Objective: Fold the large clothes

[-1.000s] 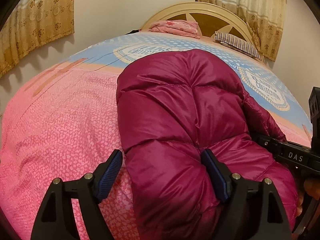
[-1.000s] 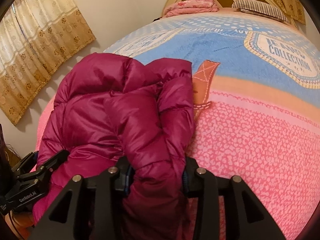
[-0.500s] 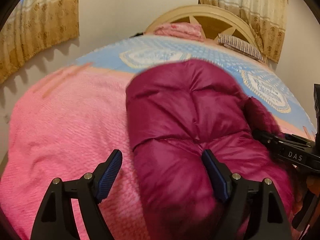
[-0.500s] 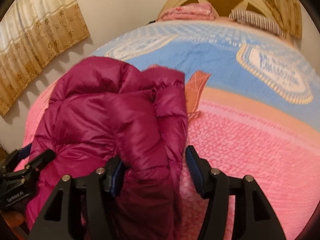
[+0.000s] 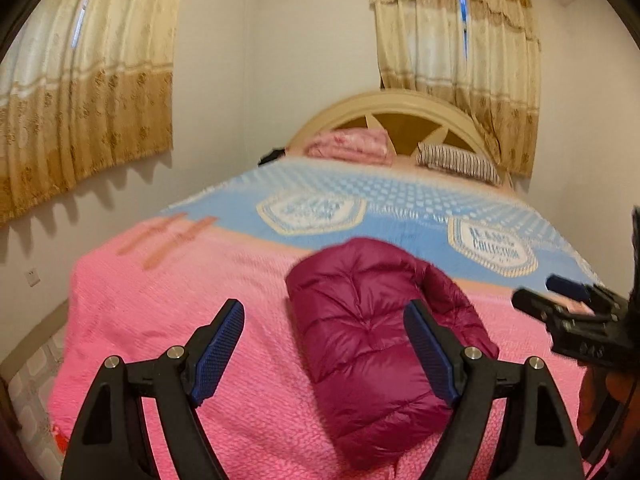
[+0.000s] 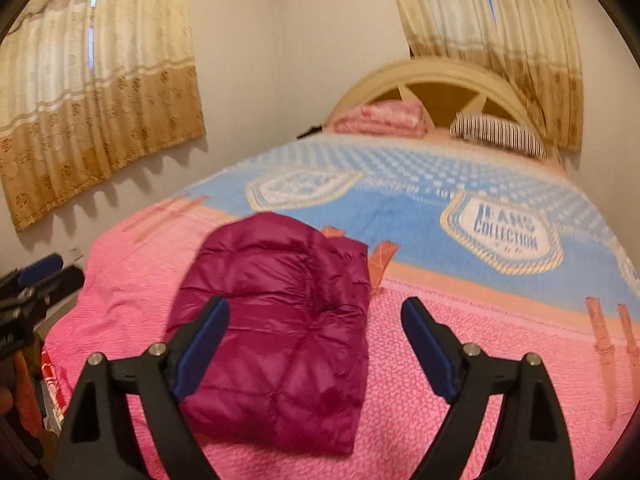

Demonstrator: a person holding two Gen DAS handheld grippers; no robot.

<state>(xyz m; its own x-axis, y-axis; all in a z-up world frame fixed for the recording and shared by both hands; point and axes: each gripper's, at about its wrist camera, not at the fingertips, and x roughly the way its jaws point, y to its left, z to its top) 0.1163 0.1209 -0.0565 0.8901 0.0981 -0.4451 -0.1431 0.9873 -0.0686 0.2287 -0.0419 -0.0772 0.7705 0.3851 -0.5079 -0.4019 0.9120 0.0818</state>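
Note:
A magenta puffer jacket (image 5: 372,328) lies folded into a compact bundle on the pink end of the bed (image 5: 168,320); it also shows in the right wrist view (image 6: 280,320). My left gripper (image 5: 328,344) is open and empty, held above and short of the jacket. My right gripper (image 6: 316,344) is open and empty too, raised back from the jacket. The right gripper shows at the right edge of the left wrist view (image 5: 576,316), and the left gripper at the left edge of the right wrist view (image 6: 36,284).
The bedspread is pink near me and blue further up (image 6: 400,200). A folded pink blanket (image 5: 352,146) and a striped pillow (image 5: 460,162) lie by the cream headboard (image 5: 400,108). Curtains (image 5: 80,100) hang on both walls.
The right gripper has opened and let go of the jacket. Both grippers have pulled back and up from the bed, so the jacket looks smaller and lies free.

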